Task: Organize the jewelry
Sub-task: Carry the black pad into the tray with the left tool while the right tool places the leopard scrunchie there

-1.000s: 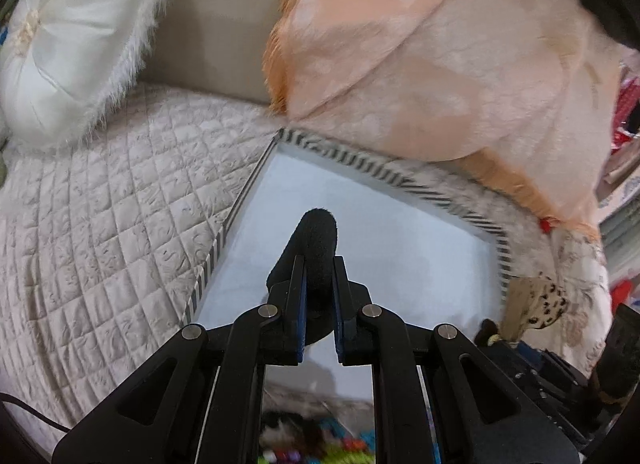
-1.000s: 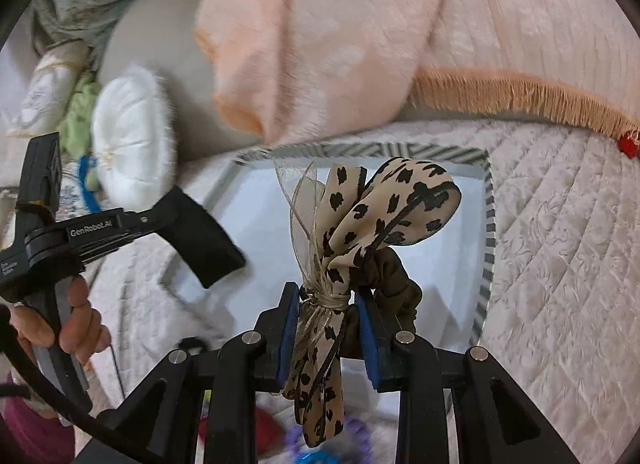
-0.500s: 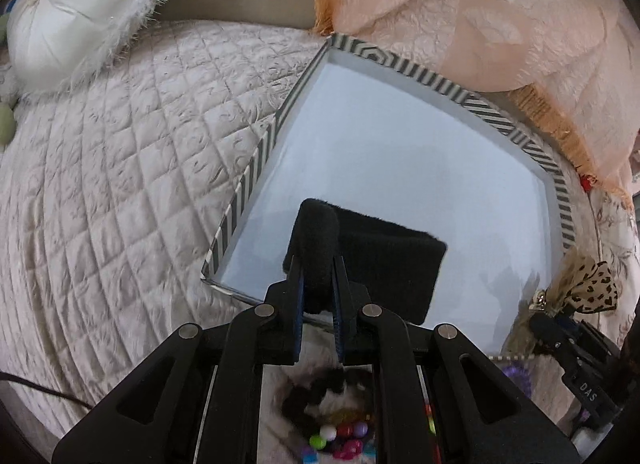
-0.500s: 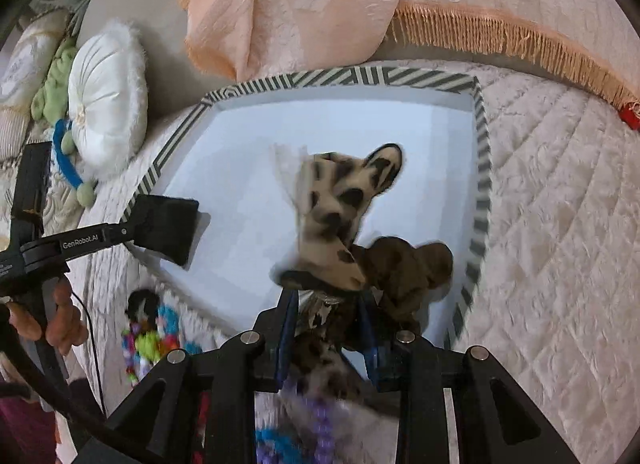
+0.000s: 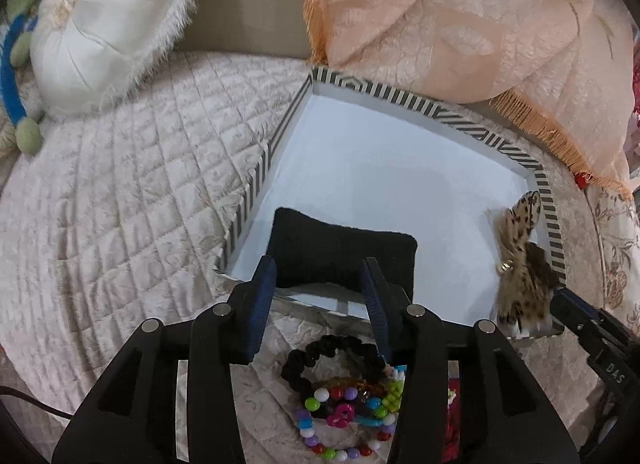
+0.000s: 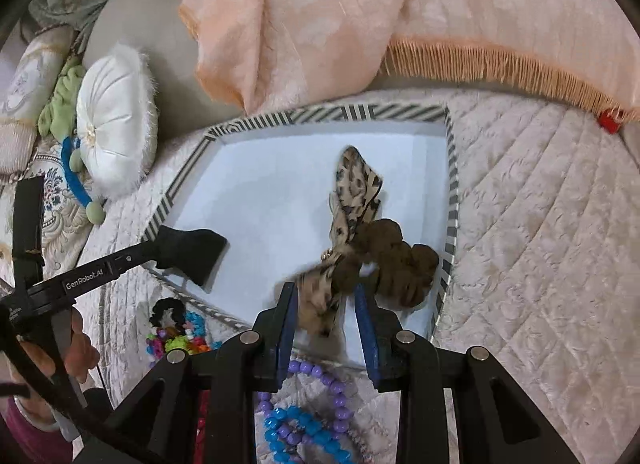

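Left wrist view shows the left gripper [image 5: 318,284] spread wide and empty, the black pad [image 5: 344,260] lying in the striped tray [image 5: 256,180] near its front left corner. The right gripper [image 6: 326,314] also gapes, holding nothing; the leopard scrunchie [image 6: 372,248] rests by the tray's right wall. Two pieces look placed; the bead bracelets [image 5: 348,416] and black scrunchie [image 5: 320,356] wait outside. The left tool reads "GenRobot.AI".
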{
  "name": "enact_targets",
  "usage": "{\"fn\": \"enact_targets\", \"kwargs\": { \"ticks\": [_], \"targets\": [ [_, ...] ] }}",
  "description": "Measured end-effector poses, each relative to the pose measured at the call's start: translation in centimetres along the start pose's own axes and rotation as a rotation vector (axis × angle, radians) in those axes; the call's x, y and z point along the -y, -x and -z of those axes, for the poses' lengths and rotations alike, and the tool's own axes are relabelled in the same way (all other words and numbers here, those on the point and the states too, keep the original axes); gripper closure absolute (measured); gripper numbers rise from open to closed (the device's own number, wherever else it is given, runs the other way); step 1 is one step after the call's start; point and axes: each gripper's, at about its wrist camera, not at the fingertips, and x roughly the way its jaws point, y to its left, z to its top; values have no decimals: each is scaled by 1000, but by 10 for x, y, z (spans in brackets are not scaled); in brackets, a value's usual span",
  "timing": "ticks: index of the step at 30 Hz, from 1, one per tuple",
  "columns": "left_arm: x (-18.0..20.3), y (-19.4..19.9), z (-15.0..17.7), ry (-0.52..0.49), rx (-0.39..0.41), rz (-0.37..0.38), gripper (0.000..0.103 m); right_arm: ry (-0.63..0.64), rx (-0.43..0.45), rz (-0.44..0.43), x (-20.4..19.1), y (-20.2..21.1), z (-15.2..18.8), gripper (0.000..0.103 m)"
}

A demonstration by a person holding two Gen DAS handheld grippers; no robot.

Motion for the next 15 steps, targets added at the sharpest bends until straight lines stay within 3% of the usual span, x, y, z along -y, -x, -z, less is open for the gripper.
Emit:
{"fn": "enact_targets", "kwargs": {
  "ticks": [10,15],
  "targets": [
    [4,53,25,-7,108,-28,60,30,173,-24,-34,54,31,75],
    [6,74,48,-23,144,-49,60,49,119,-33,-45,59,50,75]
  ]
}}
